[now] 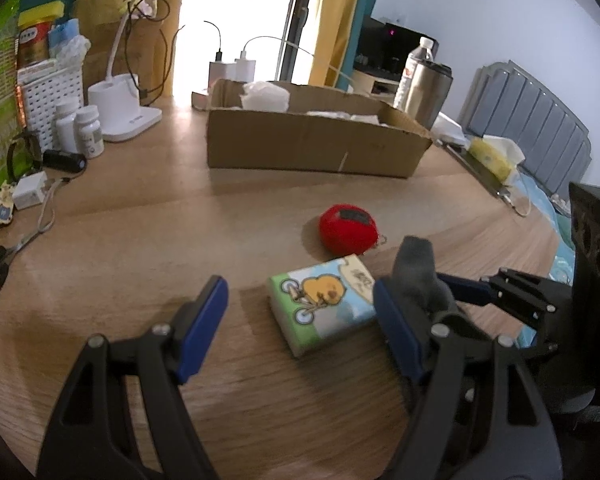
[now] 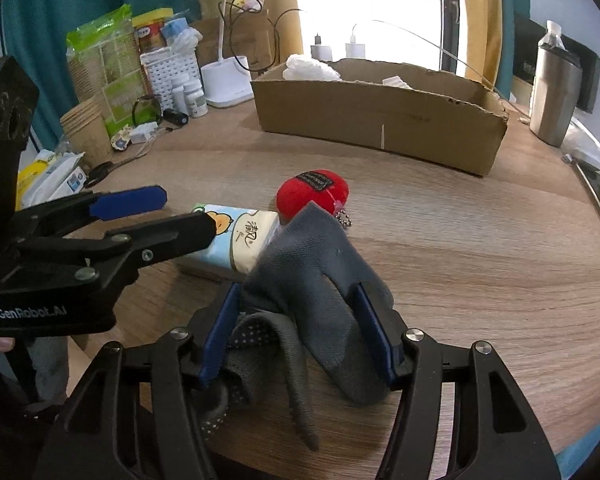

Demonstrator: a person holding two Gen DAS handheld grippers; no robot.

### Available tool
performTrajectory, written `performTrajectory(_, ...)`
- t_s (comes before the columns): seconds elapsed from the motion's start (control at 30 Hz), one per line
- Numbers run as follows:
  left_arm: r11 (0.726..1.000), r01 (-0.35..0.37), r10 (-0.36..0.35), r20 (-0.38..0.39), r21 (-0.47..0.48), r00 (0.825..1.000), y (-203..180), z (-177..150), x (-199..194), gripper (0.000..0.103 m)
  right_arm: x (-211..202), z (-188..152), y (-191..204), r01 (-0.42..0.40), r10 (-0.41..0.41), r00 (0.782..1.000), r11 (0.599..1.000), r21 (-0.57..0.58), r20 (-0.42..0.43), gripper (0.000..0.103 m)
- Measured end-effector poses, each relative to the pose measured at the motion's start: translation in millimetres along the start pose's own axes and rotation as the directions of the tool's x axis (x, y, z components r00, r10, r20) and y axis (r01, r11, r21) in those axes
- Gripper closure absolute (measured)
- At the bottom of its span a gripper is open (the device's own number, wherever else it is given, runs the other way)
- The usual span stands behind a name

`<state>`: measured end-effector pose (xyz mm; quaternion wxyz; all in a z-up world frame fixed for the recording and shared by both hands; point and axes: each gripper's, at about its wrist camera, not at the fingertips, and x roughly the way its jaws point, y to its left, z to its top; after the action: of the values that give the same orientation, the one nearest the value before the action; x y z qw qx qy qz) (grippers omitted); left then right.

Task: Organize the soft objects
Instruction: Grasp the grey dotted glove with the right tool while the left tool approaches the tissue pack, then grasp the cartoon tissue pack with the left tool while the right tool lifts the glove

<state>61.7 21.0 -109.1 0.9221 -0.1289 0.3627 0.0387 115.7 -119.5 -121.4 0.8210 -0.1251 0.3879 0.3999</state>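
Right gripper [image 2: 300,332] clamped a grey sock [image 2: 316,280] at lower centre, resting on the counter [image 2: 480,280]. Left gripper [image 1: 300,320] sat open around nothing, tissue pack [image 1: 324,304] just ahead, red plush [image 1: 348,228] above it.

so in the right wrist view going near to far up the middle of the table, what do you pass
grey sock in the right tongs → red plush toy → cardboard box
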Motion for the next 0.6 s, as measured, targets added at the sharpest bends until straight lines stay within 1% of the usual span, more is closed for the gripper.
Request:
performTrajectory(0.07, 1.000, 0.006, -0.006, -0.005, 0.005, 1.000, -1.5, 0.1, 1.6, 0.027, -1.3, 0.0, -4.1, -0.007, 0.007, 1.000, 1.000, 0.018, 0.008, 0.052)
performTrajectory(0.1, 1.000, 0.009, -0.008, -0.006, 0.007, 1.000, -2.5, 0.2, 2.1, 0.027, -2.3, 0.6, -5.8, 0.001, -0.001, 1.000, 1.000, 0.020, 0.013, 0.055)
performTrajectory(0.13, 1.000, 0.011, -0.011, -0.007, 0.011, 1.000, -3.8, 0.6, 2.5, 0.027, -3.0, 0.9, -6.4, 0.008, -0.008, 1.000, 1.000, 0.019, 0.015, 0.059)
performTrajectory(0.2, 1.000, 0.015, -0.015, -0.008, 0.018, 1.000, -6.3, 1.5, 3.6, 0.027, -3.8, 1.7, -9.0, 0.015, -0.015, 1.000, 1.000, 0.021, 0.017, 0.063)
performTrajectory(0.27, 1.000, 0.018, -0.018, -0.009, 0.023, 1.000, -8.5, 2.5, 4.8, 0.027, -5.8, 1.5, -11.6, 0.032, -0.032, 0.999, 0.999, 0.020, 0.023, 0.072)
performTrajectory(0.37, 0.999, 0.022, -0.022, -0.013, 0.030, 1.000, -11.8, 3.4, 7.1, 0.027, -9.1, 0.5, -19.9, 0.048, -0.049, 0.998, 0.998, 0.035, 0.031, 0.076)
performTrajectory(0.53, 0.999, 0.020, -0.019, -0.029, 0.048, 0.999, -19.7, 4.8, 13.5, 0.027, -32.2, 1.8, -43.1, 0.053, -0.062, 0.991, 0.995, 0.085, 0.114, 0.077)
performTrajectory(0.6, 0.998, 0.017, -0.015, -0.034, 0.056, 0.999, -23.5, 5.4, 15.5, 0.027, -40.4, 3.8, -53.3, 0.070, -0.084, 0.987, 0.992, 0.102, 0.139, 0.077)
